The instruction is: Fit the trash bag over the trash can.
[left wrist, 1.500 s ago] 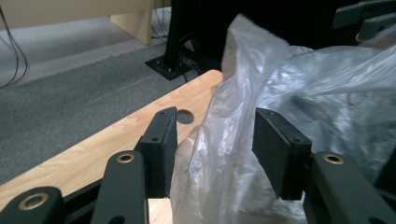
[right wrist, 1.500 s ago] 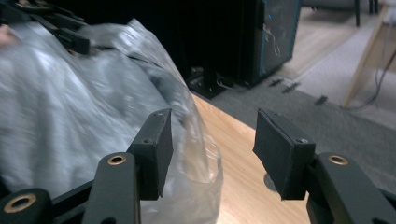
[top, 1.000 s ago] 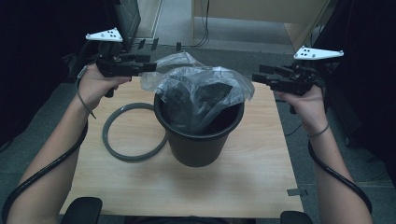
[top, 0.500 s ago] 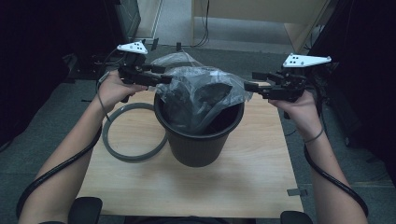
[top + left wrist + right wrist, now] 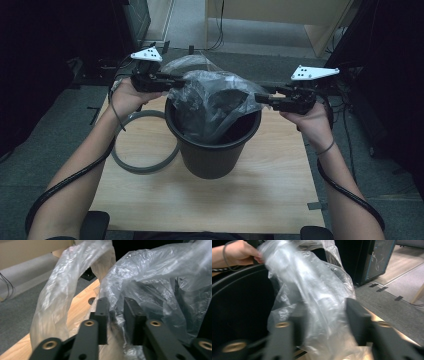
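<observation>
A black bucket (image 5: pixel 210 160) stands mid-table with a crumpled clear plastic bag (image 5: pixel 215 95) sticking out of its mouth. My left gripper (image 5: pixel 175 82) is at the bag's left edge; in the left gripper view its jaws have just been closing and now stand narrow on a bunched fold of the bag (image 5: pixel 150 277). My right gripper (image 5: pixel 259 97) is at the bag's right edge above the rim. Its jaws (image 5: pixel 325 305) have also been closing but still stand well apart, with loose bag film (image 5: pixel 312 277) between them. The bucket's dark inside (image 5: pixel 237 302) lies to their left.
A grey ring (image 5: pixel 142 167) lies flat on the wooden table (image 5: pixel 225 200) just left of the bucket. Beyond the table's far edge there is grey floor with cables and dark equipment. A hand (image 5: pixel 239 252) holds the other gripper across the bucket.
Both grippers have come inward and down from outside the bucket to the bag's two edges. Both pairs of jaws have narrowed, the left pair onto the film.
</observation>
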The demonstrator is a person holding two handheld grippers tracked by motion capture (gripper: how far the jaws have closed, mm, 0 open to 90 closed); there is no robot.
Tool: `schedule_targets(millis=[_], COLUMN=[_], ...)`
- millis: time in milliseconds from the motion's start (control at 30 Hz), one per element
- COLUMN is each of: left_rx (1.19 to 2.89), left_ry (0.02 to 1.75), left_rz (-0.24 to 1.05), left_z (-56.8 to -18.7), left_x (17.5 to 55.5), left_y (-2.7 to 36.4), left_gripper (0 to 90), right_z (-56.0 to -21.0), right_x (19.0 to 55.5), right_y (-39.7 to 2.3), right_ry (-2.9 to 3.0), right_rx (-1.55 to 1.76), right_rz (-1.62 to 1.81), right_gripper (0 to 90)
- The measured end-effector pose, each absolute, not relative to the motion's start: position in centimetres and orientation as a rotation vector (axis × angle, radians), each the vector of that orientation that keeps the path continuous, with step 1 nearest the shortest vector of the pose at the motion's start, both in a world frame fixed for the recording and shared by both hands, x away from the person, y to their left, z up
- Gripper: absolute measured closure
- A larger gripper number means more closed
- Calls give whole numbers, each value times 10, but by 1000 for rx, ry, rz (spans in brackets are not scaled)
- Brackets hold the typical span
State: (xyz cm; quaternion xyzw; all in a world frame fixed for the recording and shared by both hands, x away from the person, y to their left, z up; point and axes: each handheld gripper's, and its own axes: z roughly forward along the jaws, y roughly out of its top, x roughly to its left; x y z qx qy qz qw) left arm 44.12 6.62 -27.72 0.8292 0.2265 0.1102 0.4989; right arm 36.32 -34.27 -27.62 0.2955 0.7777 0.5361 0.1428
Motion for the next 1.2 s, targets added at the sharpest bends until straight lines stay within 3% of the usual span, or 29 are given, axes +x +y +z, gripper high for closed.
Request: schedule_targets(millis=[100,233,1200], left_rx=[1989,1967,1889], left_ry=[553,527,444], left_rz=[258,256,135], left_z=[-275,-271,-280], left_x=[439,433,347], left_y=[71,80,117], left_gripper=[781,835,874], right_z=[-275,-271,-278], right_x=[362,357,288], right_y=[-342,-345,-348], right_ry=[2250,2251,2361], right_rx=[877,882,752], right_rz=[1526,1538,1628], right_gripper=[803,858,840])
